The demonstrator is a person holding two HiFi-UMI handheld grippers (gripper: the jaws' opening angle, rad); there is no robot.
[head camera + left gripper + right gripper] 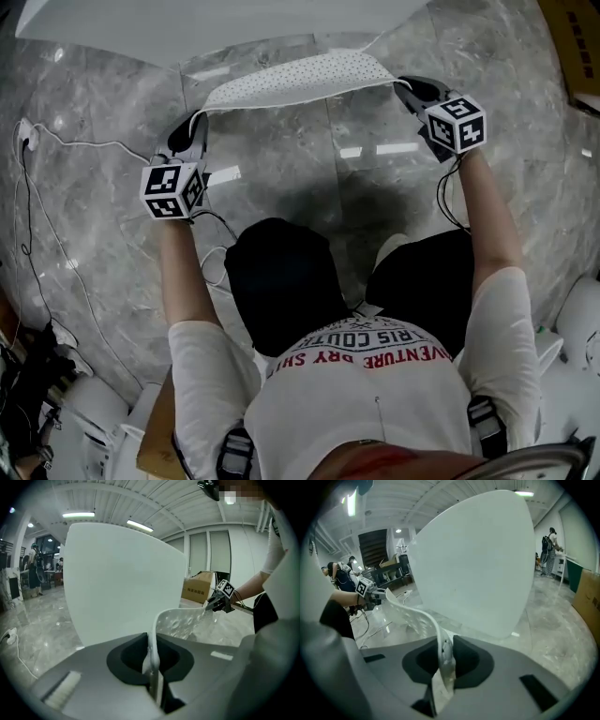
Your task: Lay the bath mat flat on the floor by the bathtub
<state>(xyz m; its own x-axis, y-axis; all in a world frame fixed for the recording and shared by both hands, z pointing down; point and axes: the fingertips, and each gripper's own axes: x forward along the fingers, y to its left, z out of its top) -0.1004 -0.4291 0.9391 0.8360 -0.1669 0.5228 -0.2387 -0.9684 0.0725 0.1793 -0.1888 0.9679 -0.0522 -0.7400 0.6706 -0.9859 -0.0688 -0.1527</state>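
Two tongs (198, 119) (403, 85) pinch one bath mat (298, 81).

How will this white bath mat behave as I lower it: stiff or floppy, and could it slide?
Probably floppy: the translucent white dimpled bath mat sags and curls between the left hand-held gripper and right hand-held gripper. Likely light, hanging from two pinched ends. It may slide on the glossy grey marble floor.
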